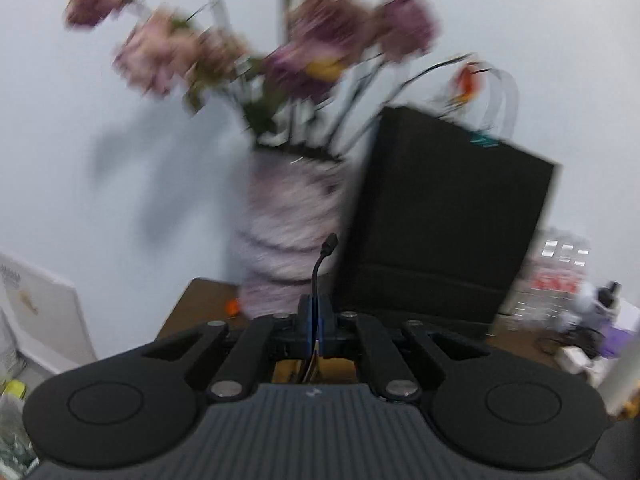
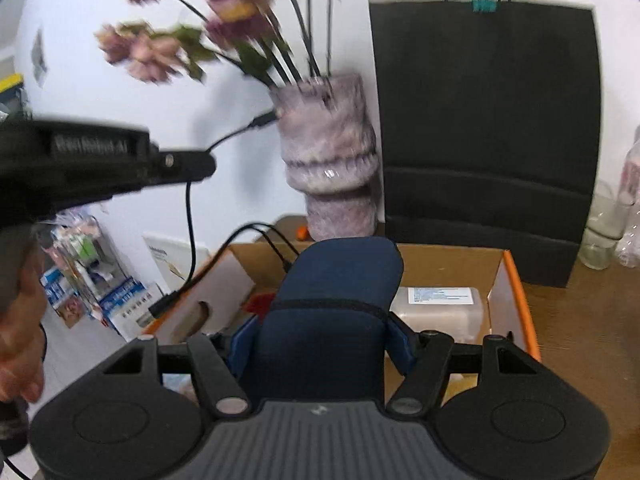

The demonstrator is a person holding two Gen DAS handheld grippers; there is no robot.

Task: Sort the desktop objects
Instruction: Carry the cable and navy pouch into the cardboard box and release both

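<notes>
My left gripper (image 1: 317,322) is shut on a black cable (image 1: 320,264) whose plug end sticks up above the fingers. In the right wrist view the left gripper (image 2: 200,166) is high at the left, with the cable (image 2: 190,232) hanging from it toward the open cardboard box (image 2: 516,280). My right gripper (image 2: 322,344) is shut on a dark blue pouch (image 2: 332,300) and holds it over the box. Inside the box lies a pale plastic container (image 2: 440,312) with a white label.
A purple-white vase (image 2: 328,160) with pink flowers stands behind the box, next to a black paper bag (image 2: 484,132). Clear bottles (image 2: 616,220) stand at the right on the brown table (image 2: 588,340). Boxes and packets (image 2: 100,292) sit lower left.
</notes>
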